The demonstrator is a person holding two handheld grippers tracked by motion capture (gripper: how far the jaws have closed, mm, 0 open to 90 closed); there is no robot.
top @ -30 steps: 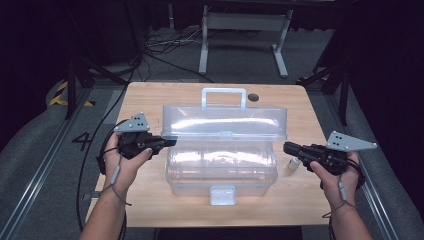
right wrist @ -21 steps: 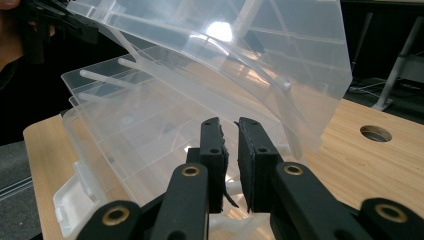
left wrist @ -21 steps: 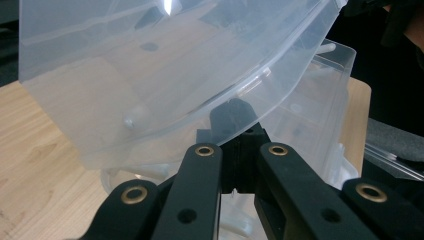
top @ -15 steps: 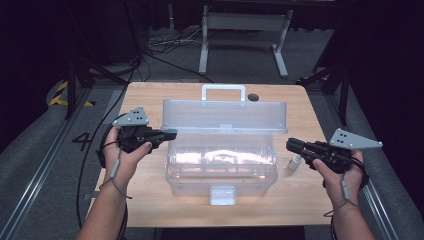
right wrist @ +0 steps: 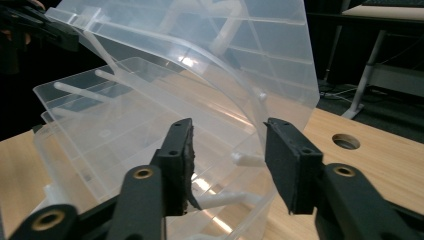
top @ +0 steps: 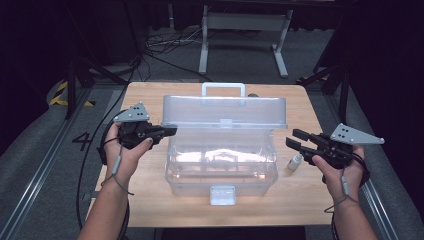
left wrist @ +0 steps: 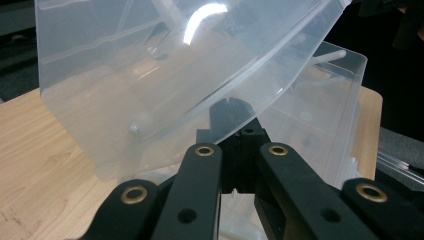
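Note:
A clear plastic box (top: 220, 165) sits mid-table with its lid (top: 225, 112) raised and tilted back, handle (top: 223, 89) on top. My left gripper (top: 170, 131) is at the lid's left edge; in the left gripper view its jaws (left wrist: 234, 130) are shut on the rim of the lid (left wrist: 150, 65). My right gripper (top: 296, 138) hovers off the box's right side, and its jaws have just been opening. In the right gripper view its jaws (right wrist: 227, 160) stand open and hold nothing, with the lid (right wrist: 225, 60) beyond them. A small white bottle (top: 295, 161) stands on the table below them.
The wooden table (top: 145, 100) has a round hole (right wrist: 345, 141) near its far right. A white latch (top: 222, 194) hangs at the box's front. Cables, metal stand legs and dark floor lie beyond the far edge, and floor rails run along both sides.
The lid has swung further up and back with the left gripper on its edge. The right gripper's jaws have spread apart, and the small bottle now stands on the table under them.

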